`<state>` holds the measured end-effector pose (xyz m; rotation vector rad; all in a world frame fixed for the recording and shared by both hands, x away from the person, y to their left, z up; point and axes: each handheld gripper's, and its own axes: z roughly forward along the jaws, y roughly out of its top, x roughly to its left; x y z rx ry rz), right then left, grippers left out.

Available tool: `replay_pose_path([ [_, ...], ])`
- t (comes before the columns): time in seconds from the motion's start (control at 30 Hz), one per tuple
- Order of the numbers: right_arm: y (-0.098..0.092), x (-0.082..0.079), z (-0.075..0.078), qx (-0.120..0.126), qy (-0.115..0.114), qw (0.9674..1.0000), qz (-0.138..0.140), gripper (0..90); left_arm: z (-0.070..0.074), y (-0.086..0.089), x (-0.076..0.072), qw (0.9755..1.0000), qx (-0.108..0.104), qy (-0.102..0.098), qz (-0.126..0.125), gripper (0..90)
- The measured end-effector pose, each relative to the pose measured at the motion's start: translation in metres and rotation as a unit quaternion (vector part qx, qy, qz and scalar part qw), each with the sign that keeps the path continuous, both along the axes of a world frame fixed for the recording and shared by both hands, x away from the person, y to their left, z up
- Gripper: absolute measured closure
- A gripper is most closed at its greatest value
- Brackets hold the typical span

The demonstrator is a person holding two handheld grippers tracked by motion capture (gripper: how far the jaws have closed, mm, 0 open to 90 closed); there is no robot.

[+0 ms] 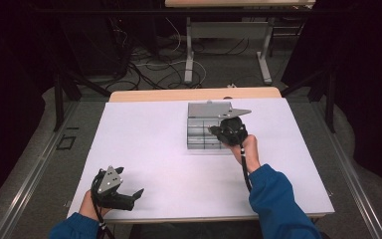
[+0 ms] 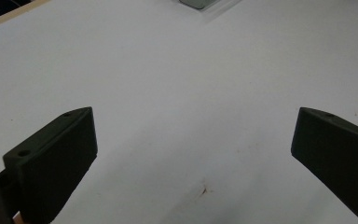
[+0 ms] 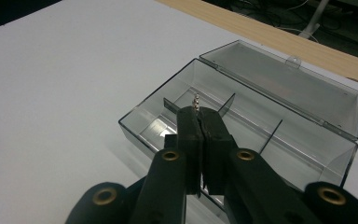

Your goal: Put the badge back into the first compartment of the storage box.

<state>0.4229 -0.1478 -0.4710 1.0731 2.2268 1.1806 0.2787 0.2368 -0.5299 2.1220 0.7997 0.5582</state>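
The left gripper (image 1: 124,191) rests low on the desk (image 1: 154,149), well apart from the box (image 1: 206,132) and near the desk's front edge, on the person's left. Its jaws stand wide apart with nothing between them, and the forearm comes in short from the bottom edge. It is too far from the box to steady it, so a nudge could slide the box on the smooth sheet.

The box sits toward the desk's far side, clear, with dividers inside and its lid (image 3: 284,84) hinged back and open.

The right gripper (image 3: 199,126) hangs over the box's near compartments with its jaws pressed together on a small metal pin (image 3: 196,100), whose tip pokes up beyond them. The right forearm reaches forward, wrist angled down at the box. The likely trouble is the pin: so little of it is held that it may slip or flick away on release, bounce off a divider (image 3: 227,102), or land in the wrong compartment.
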Motion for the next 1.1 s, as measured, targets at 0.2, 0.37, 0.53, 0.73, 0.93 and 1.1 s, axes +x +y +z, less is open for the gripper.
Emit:
replay_pose_path([
  [0.2,0.007,0.009,-0.001,-0.003,0.005,1.0000,-0.004,88.5,-0.001,0.000,0.000,1.0000,-0.003,0.000,-0.001,0.5],
  [0.37,0.012,0.015,-0.002,-0.007,0.006,0.9999,-0.005,88.5,0.000,0.000,0.000,1.0000,-0.001,0.000,-0.001,0.5],
  [0.53,0.016,0.021,-0.003,-0.008,0.013,0.9998,-0.012,88.5,0.000,0.000,0.000,1.0000,-0.001,0.000,-0.001,0.5],
  [0.73,0.020,0.027,-0.005,-0.007,0.017,0.9997,-0.016,88.5,0.000,0.000,0.000,1.0000,0.000,0.000,-0.001,0.5],
  [0.93,0.025,0.034,-0.007,-0.010,0.017,0.9997,-0.017,88.5,0.000,0.000,0.000,1.0000,-0.002,-0.001,-0.002,0.5],
  [1.1,0.029,0.038,-0.009,-0.012,0.023,0.9995,-0.021,88.5,0.000,0.000,0.000,1.0000,-0.002,-0.002,-0.001,0.5],
])
